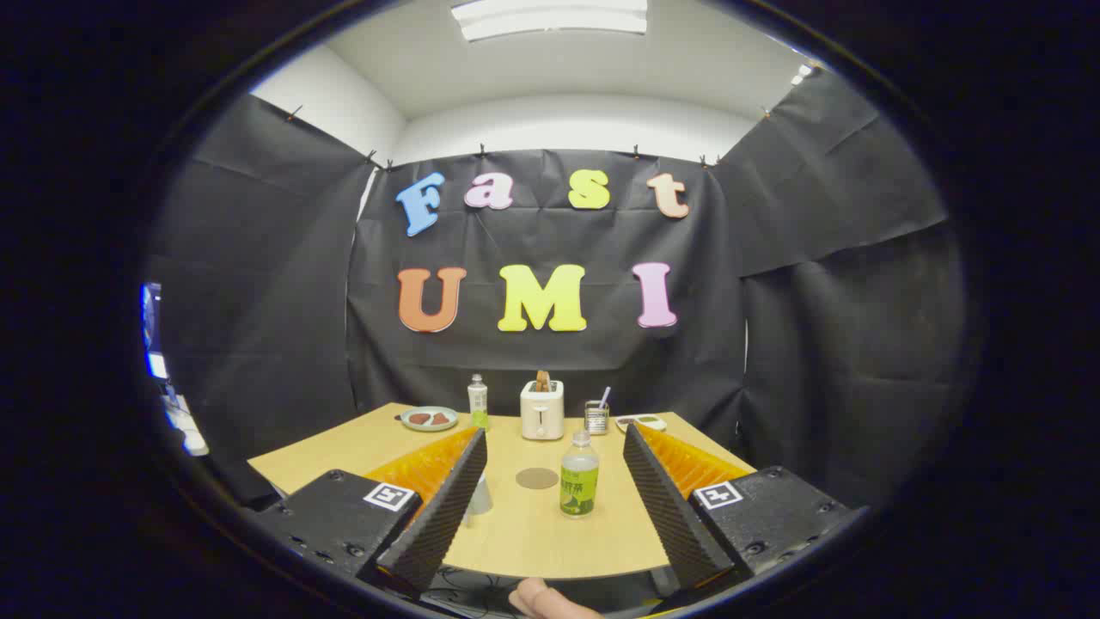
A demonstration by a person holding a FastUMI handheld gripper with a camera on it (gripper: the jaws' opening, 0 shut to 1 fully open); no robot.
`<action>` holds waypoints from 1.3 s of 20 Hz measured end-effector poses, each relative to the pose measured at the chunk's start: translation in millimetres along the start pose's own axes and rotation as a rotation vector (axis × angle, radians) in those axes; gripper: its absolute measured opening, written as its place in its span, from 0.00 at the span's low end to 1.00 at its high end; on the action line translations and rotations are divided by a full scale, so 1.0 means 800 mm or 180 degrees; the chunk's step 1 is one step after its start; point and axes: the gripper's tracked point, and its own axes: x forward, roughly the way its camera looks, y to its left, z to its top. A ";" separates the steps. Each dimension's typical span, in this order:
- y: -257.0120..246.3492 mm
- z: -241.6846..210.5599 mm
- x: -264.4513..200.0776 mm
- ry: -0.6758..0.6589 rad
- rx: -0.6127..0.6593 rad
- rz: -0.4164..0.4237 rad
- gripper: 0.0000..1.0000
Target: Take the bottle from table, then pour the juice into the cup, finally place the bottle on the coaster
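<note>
Gripper spread wide over the near edge of the table, fingers gripping nothing. Bottle upright between the fingers and a little ahead, touching neither (label too small to make out). Coaster flat just beside the bottle, toward the left finger. Cup largely hidden behind the left finger, outline faint. Toaster beyond the coaster, with a second bottle and a plate to its left; plate contents indistinct. Small container and shallow dish to the toaster's right, details unclear. Fingertip of a hand cut off below the table edge.
</note>
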 end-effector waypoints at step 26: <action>-0.034 -0.043 0.034 0.0144 0.0010 -0.0147 1.00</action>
